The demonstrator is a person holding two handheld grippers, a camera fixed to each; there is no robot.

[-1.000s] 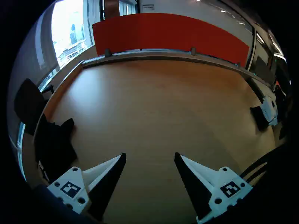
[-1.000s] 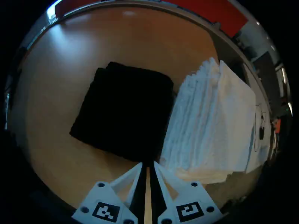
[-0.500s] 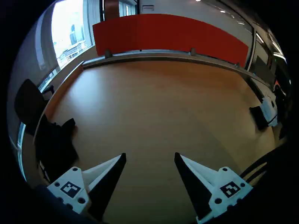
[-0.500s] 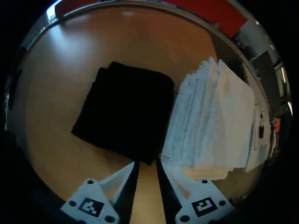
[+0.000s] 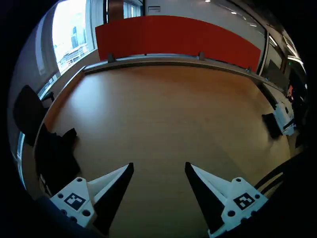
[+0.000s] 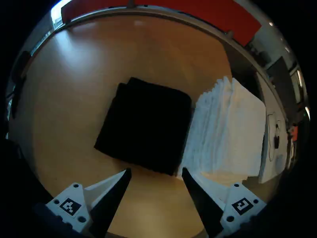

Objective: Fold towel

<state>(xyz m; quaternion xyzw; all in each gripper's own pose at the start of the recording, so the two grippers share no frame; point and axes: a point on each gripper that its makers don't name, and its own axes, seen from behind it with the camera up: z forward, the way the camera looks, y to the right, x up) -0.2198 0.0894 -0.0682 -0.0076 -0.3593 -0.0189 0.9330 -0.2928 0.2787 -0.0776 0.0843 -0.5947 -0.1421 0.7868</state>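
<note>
Here left gripper (image 5: 158,164) and right gripper (image 6: 155,169) gape wide, the latter near the black towel (image 6: 144,125).

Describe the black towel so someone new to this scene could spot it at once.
On the wooden table that ends at a red partition, look just ahead of the open right hand-held gripper. The black towel lies there folded flat, the only dark piece beside a stack of white towels.

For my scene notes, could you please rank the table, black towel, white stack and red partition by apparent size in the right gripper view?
1. table
2. white stack and black towel: about alike, unranked
3. red partition: a thin strip, but farthest away, so it only looks smallest
</note>
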